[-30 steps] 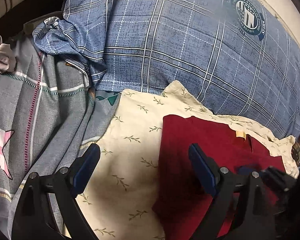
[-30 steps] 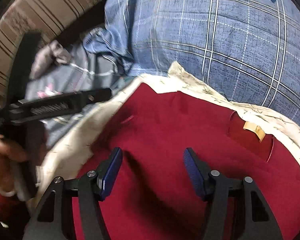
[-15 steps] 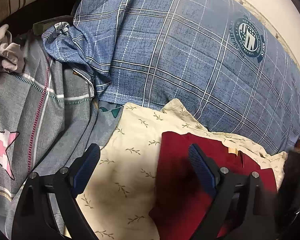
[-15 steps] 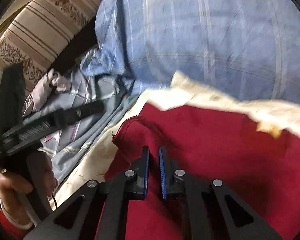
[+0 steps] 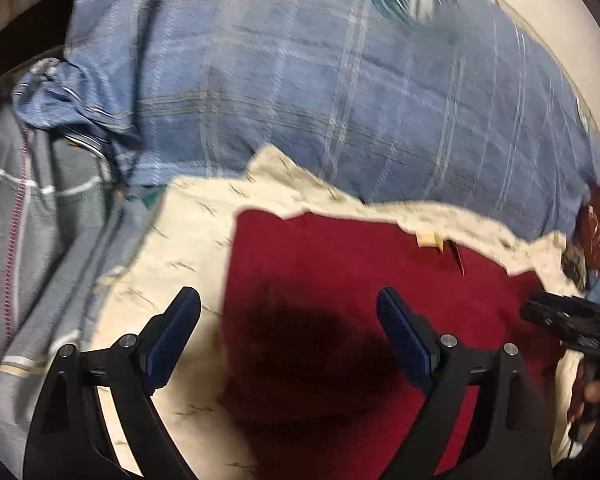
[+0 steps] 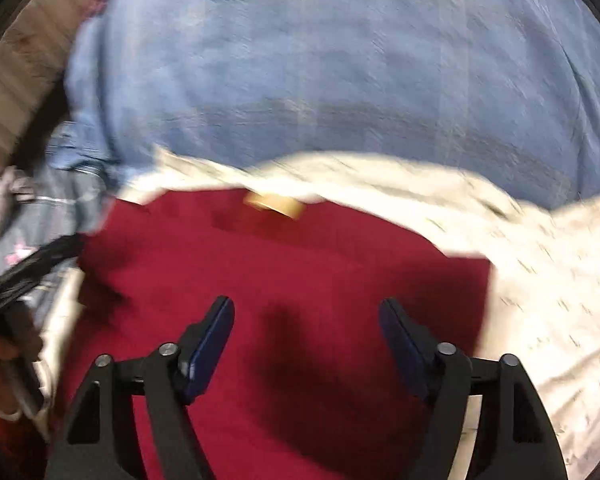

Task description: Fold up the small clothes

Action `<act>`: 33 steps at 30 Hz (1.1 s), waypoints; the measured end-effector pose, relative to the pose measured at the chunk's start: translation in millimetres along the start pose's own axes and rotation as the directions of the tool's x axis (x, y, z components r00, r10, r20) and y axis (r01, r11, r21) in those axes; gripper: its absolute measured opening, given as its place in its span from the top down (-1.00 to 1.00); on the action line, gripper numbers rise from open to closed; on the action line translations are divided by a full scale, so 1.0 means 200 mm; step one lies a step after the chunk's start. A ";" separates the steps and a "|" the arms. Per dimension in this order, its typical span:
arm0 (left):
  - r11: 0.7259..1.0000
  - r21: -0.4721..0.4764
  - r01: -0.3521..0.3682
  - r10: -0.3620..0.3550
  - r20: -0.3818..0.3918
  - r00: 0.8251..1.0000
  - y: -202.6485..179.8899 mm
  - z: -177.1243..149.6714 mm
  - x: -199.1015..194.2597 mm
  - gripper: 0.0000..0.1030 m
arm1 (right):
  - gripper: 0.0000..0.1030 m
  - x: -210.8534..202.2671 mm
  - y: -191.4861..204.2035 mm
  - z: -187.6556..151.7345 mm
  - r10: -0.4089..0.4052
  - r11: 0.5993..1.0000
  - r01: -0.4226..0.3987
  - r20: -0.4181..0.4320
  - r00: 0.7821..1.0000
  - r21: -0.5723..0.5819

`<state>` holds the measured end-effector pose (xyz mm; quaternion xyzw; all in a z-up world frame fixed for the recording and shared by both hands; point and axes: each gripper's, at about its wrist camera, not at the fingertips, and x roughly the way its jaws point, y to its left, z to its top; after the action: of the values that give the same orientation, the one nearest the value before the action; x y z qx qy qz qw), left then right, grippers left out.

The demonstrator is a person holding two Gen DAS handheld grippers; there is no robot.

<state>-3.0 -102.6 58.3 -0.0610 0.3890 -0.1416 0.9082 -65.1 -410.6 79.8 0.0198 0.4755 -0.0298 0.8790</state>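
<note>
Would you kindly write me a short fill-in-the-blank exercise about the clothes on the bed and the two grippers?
1. The garment being folded is dark ____ in colour.
2. It lies on a cream sheet printed with small ____.
3. Behind it sits a pillow in ____ plaid.
4. The left gripper and the right gripper both have their jaws ____, with nothing pinched.

Missing words: red; leaves; blue; open

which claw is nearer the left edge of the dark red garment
Left. The left claw straddles that edge of the dark red garment, one finger over the cream leaf-print cloth. The right claw hangs open over the garment's right half.
</note>
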 end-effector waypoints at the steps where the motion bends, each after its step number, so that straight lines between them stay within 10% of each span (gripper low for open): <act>1: 1.000 0.021 -0.005 0.005 -0.023 1.000 -0.02 -0.01 0.03 -0.75 | 0.10 0.03 -0.04 -0.03 -0.049 0.999 0.049 -0.010 0.999 -0.007; 7: 0.993 0.112 -0.048 0.056 -0.075 0.996 -0.12 -0.05 0.12 -0.75 | 0.24 -0.07 -0.27 -0.11 -0.077 0.990 0.071 0.045 0.996 0.121; 13: 0.997 0.067 -0.039 0.043 -0.064 0.997 -0.07 -0.04 0.08 -0.75 | -0.49 -0.17 -0.31 -0.23 0.091 0.970 -0.096 0.031 0.995 0.223; 17: 0.997 0.065 -0.044 0.048 -0.063 0.997 -0.06 -0.04 0.07 -0.75 | 0.47 -0.11 -0.25 -0.28 0.073 0.982 -0.070 -0.015 0.997 0.177; 22: 0.997 0.069 -0.036 0.038 -0.033 0.999 -0.07 -0.04 0.02 -0.75 | 0.81 -0.19 -0.34 -0.30 -0.029 0.978 0.021 0.035 0.999 0.206; 33: 0.993 0.087 -0.080 0.086 -0.072 0.994 -0.07 -0.06 0.10 -0.75 | 0.12 -0.28 -0.21 -0.14 -0.013 0.989 -0.006 0.131 0.991 0.148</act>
<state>-1.7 -121.0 39.5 -0.0012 0.4189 -0.1219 0.8998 -122.1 -448.3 110.0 0.0823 0.4128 -0.0679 0.9045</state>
